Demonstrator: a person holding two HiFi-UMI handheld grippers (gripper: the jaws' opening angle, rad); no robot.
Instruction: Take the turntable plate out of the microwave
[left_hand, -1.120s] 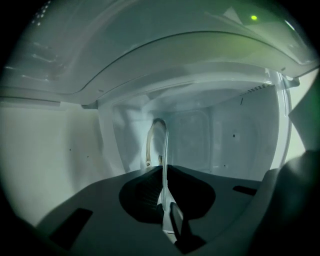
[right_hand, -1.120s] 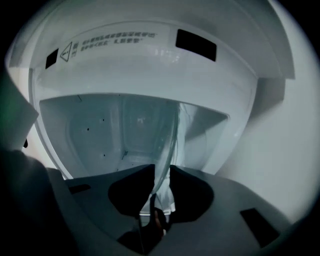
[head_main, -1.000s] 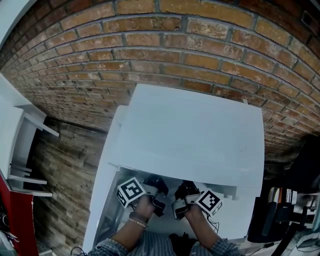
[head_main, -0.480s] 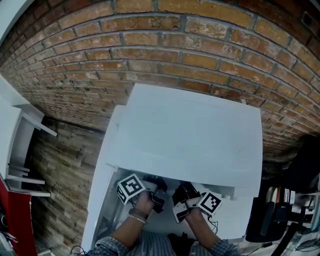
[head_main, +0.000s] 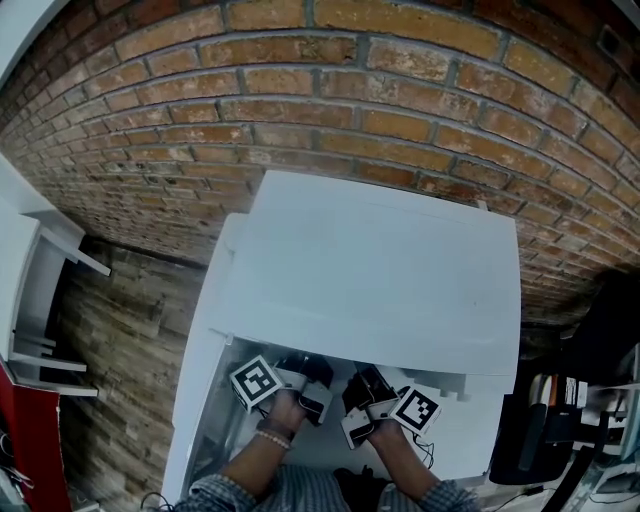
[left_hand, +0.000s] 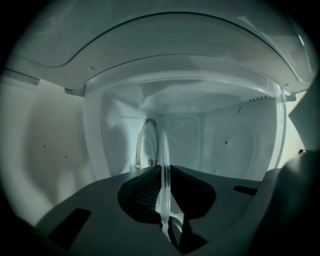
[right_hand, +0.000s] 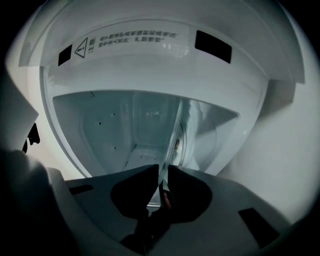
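Note:
The white microwave (head_main: 380, 270) is seen from above, and both hands reach into its front opening. The glass turntable plate (left_hand: 163, 150) shows edge-on in the left gripper view, a thin clear rim running up between the dark jaws. My left gripper (left_hand: 164, 175) is shut on that rim. In the right gripper view the same plate (right_hand: 175, 132) stands edge-on against the white cavity, and my right gripper (right_hand: 162, 175) is shut on its rim. In the head view the left gripper (head_main: 312, 388) and right gripper (head_main: 356, 395) sit side by side under the microwave's top edge, with their fingertips hidden.
A brick wall (head_main: 300, 90) stands behind the microwave. A white shelf unit (head_main: 35, 300) is at the left over wooden planks (head_main: 120, 370). Dark equipment (head_main: 560, 420) crowds the right. A warning label (right_hand: 135, 37) sits on the frame above the cavity.
Both grippers stay at the microwave's opening. The right gripper has drawn slightly left and back toward the person; the left one has barely shifted.

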